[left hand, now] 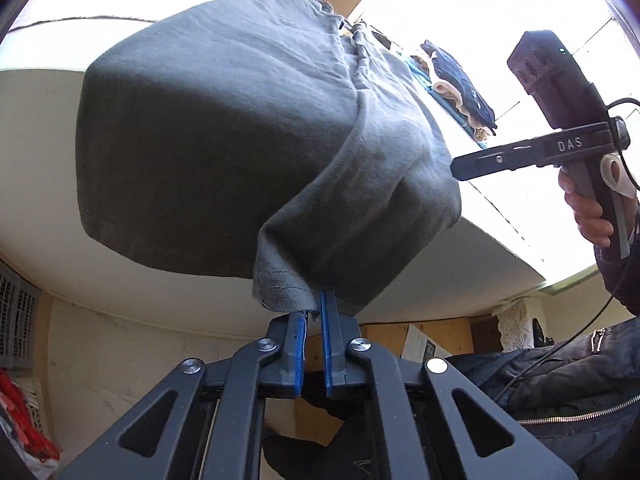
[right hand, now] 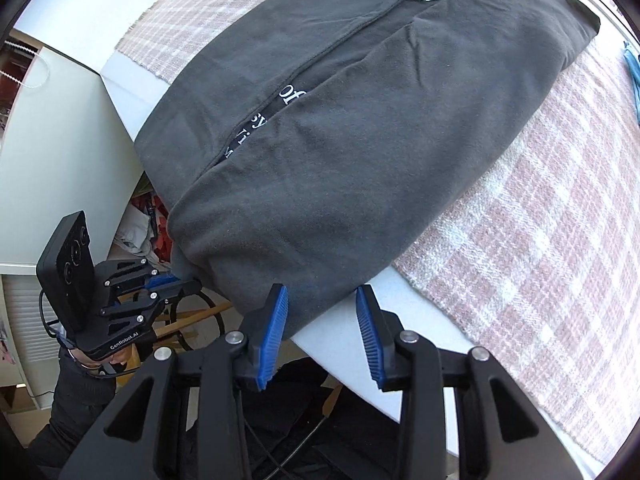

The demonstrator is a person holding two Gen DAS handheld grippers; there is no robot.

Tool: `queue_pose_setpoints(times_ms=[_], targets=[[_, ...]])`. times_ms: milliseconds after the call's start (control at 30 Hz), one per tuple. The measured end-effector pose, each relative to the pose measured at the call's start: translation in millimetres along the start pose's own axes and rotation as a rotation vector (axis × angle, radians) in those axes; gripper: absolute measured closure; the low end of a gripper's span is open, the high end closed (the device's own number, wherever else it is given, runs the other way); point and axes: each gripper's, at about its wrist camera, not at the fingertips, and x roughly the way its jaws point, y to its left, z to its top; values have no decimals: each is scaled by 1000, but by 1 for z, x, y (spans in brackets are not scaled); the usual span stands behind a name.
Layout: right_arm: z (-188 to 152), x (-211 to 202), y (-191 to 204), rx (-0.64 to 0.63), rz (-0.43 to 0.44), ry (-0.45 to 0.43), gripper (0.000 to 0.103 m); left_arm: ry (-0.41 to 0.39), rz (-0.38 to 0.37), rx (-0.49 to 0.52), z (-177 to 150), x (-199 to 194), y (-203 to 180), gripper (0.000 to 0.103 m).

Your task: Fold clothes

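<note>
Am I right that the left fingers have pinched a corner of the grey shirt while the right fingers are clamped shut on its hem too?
Not quite. The left gripper is pinching the corner of the grey shirt, but the right gripper is not clamped. The right wrist view shows its blue fingers standing apart, one either side of the shirt's hanging edge at the edge of the table, pressing on nothing.

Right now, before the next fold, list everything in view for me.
grey T-shirt: one, dark grey with white lettering, partly folded on the table, hem over the near edge.
checked cloth: one, pink and white, under the shirt.
table: one, white.
folded clothes: small pile, navy and beige, far side.
grey crate: one, lower left.
left tool: shut on the grey T-shirt hem.
right tool: open, at the hem.
person's hand: holding the right tool.
</note>
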Motion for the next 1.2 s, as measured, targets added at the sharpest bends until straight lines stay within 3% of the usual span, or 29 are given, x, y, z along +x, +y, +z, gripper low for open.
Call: queue_pose_setpoints(times_ms=[167, 233, 333, 500, 600, 667, 800, 867, 933, 967, 1033, 1200], targets=[[0, 6, 13, -4, -20, -51, 68, -17, -59, 14, 8, -16, -11, 101], [-2, 7, 14, -7, -16, -42, 92, -18, -81, 16, 10, -20, -14, 101], [-5, 5, 11, 4, 5, -14, 98, -4, -129, 25, 13, -21, -25, 101], [-15, -14, 1, 13, 6, -18, 100, 29, -222, 55, 6, -24, -42, 101], [-24, -16, 0, 25, -16, -17, 97, 47, -193, 35, 5, -13, -33, 101], [-32, -7, 5, 30, 31, -1, 91, 60, -172, 20, 5, -6, -26, 101], [-47, 7, 23, 32, 141, 8, 90, 40, -30, 43, 14, -19, -8, 101], [-47, 11, 33, 1, 127, 8, 89, 53, 21, 55, 15, -27, 1, 99], [-46, 14, 42, -39, 94, 4, 86, 65, 51, 104, 17, -31, -1, 95], [-45, 15, 46, -58, 75, -1, 85, 73, 72, 139, 19, -32, -4, 86], [-42, 16, 48, -65, 59, -11, 84, 99, 91, 227, 26, -25, -15, 79], [-46, 13, 44, -42, 58, -4, 83, 163, 128, 370, 47, 8, -29, 79]])
